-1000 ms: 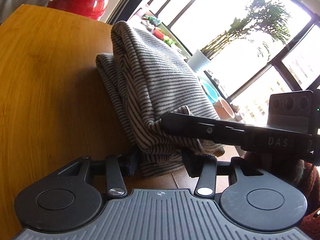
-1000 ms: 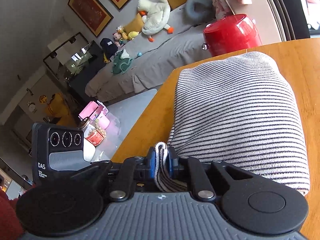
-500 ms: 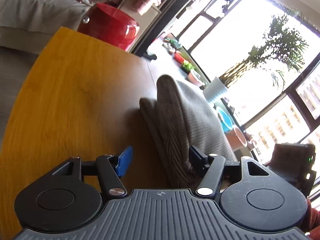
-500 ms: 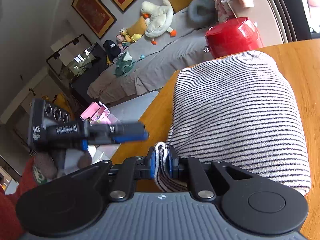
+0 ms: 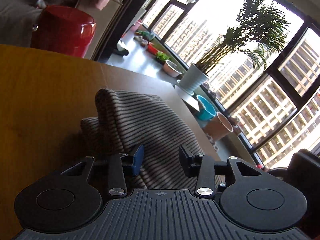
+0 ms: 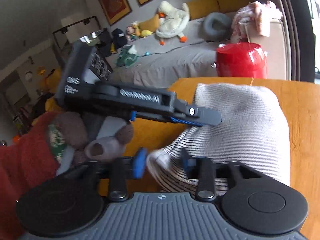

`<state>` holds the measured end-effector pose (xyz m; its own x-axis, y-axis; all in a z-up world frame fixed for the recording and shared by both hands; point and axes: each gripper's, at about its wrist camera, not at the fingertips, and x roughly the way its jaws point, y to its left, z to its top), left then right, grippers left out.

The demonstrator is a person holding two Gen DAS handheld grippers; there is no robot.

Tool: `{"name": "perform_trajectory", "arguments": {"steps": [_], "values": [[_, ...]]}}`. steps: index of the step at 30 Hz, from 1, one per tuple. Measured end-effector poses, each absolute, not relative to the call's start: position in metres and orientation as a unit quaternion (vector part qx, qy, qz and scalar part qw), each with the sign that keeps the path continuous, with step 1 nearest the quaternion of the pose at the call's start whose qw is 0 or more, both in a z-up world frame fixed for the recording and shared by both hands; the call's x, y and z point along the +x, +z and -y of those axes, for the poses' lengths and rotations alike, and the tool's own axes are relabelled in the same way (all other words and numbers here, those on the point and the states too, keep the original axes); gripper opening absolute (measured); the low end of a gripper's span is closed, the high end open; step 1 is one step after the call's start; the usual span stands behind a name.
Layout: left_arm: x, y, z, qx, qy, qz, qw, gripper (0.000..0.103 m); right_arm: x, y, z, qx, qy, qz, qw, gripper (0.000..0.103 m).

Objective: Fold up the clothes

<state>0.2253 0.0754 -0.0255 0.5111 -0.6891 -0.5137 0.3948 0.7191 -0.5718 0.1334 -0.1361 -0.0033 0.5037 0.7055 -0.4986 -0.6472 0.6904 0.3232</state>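
While the striped top [image 5: 144, 124] sits bundled on the wooden table [image 5: 40, 92], the left gripper [image 5: 161, 161] hangs low over its near end, jaws closing, with striped cloth lying between the blue pad [image 5: 138, 160] and the black one, though neither pad presses on it. From the right wrist, the right gripper [image 6: 163, 163] is opening, its jaws standing well apart, and a rolled hem of the top [image 6: 236, 124] bulges in the gap between them, touching the right-hand pad or just shy of it — too blurred to call. At ten o'clock in that view the left gripper [image 6: 208, 118] shows side-on, tips resting at the near left edge of the bundle, carried by a gloved hand [image 6: 96, 140] in a red sleeve [image 6: 26, 156]. Up at one o'clock, a red bin [image 6: 242, 60] stands just beyond the table's far edge, with a sofa [image 6: 180, 46] behind it carrying a plush duck [image 6: 172, 22]. Through the left wrist camera, a potted palm [image 5: 250, 38] stands by the window at one o'clock, well apart from the top.
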Motion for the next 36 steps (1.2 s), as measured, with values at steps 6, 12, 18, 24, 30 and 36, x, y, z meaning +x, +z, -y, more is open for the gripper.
{"name": "perform_trajectory", "arguments": {"steps": [6, 12, 18, 24, 30, 36], "values": [[0.224, -0.031, -0.079, -0.190, -0.319, -0.373, 0.850, 0.043, 0.131, 0.009, 0.170, -0.003, 0.291, -0.284, 0.914, 0.103], [0.224, -0.033, -0.082, -0.195, -0.323, -0.371, 0.848, 0.043, 0.160, -0.036, 0.202, 0.130, 0.220, -0.378, 0.890, 0.103], [0.223, -0.035, -0.084, -0.196, -0.325, -0.371, 0.848, 0.044, 0.182, -0.057, 0.210, 0.227, 0.237, -0.394, 0.858, 0.103], [0.224, -0.036, -0.085, -0.198, -0.327, -0.370, 0.847, 0.044, 0.202, -0.056, 0.190, 0.198, 0.274, -0.413, 0.846, 0.102], [0.225, -0.035, -0.091, -0.196, -0.314, -0.370, 0.852, 0.047, 0.188, -0.013, 0.168, 0.137, 0.318, -0.342, 0.874, 0.095], [0.224, -0.038, -0.093, -0.203, -0.311, -0.373, 0.850, 0.049, 0.194, -0.040, 0.159, 0.073, 0.249, -0.390, 0.883, 0.096]]}}
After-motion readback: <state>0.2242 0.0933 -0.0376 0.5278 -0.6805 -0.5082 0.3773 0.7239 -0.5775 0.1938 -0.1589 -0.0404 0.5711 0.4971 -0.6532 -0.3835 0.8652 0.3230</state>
